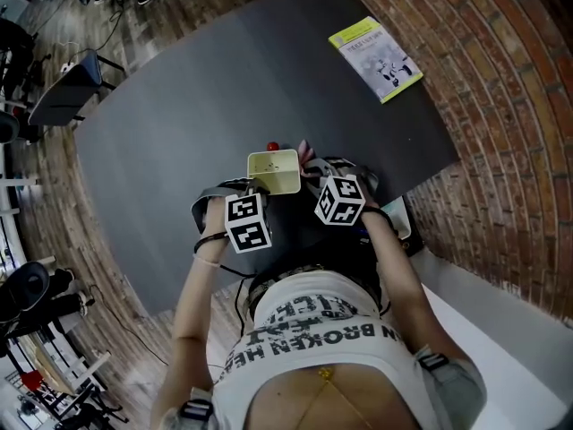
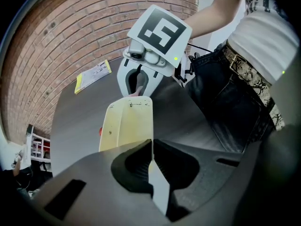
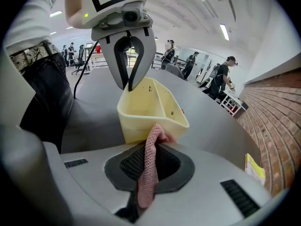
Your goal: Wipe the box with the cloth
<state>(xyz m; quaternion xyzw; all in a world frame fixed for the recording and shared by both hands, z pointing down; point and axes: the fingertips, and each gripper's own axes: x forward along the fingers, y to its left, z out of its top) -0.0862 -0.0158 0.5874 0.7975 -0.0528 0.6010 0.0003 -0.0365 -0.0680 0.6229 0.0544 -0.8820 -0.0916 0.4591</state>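
Pale yellow box (image 1: 274, 170) at the near edge of the dark table (image 1: 179, 124), a gripper on either side
Left gripper (image 2: 151, 147) jaws pinch the box's thin wall; right gripper (image 3: 153, 144) jaws clamp a pink cloth (image 3: 146, 173), its tip touching the box's outer wall.

We've got loads of open table (image 1: 197, 106) left of and beyond the box (image 1: 274, 170). Only a little red thing (image 1: 272, 147) just behind it and a booklet (image 1: 376, 58) at the far corner.

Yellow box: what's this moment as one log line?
left gripper: clamps pale yellow plastic box rim | right gripper: holds pink knitted cloth at box
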